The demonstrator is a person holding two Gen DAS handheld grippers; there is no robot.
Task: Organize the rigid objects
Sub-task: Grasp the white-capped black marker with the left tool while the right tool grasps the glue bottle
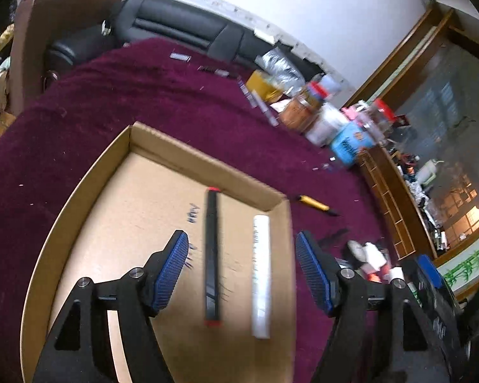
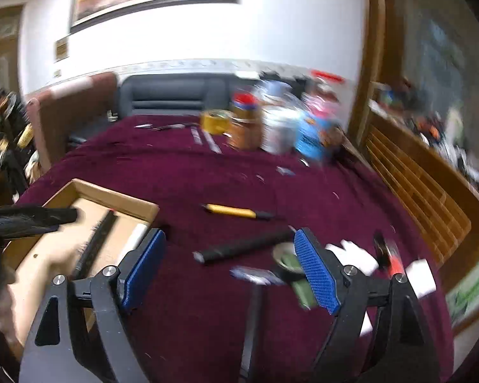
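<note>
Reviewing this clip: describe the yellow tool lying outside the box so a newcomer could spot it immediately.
Start at the open cardboard box on the maroon cloth. Just past its far right corner, on the cloth, lies the yellow utility knife. Unlike the black marker and white tube inside the box, it is yellow with a dark tip.

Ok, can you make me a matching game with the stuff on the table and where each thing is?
Things:
1. black marker
2. yellow knife
3. black stick
4. jars

Places:
A. far end of the purple cloth
B. inside the cardboard box
C. on the cloth just past the box's corner
D. ahead of the right tool

Pairs: 1-B, 2-C, 3-D, 4-A
</note>
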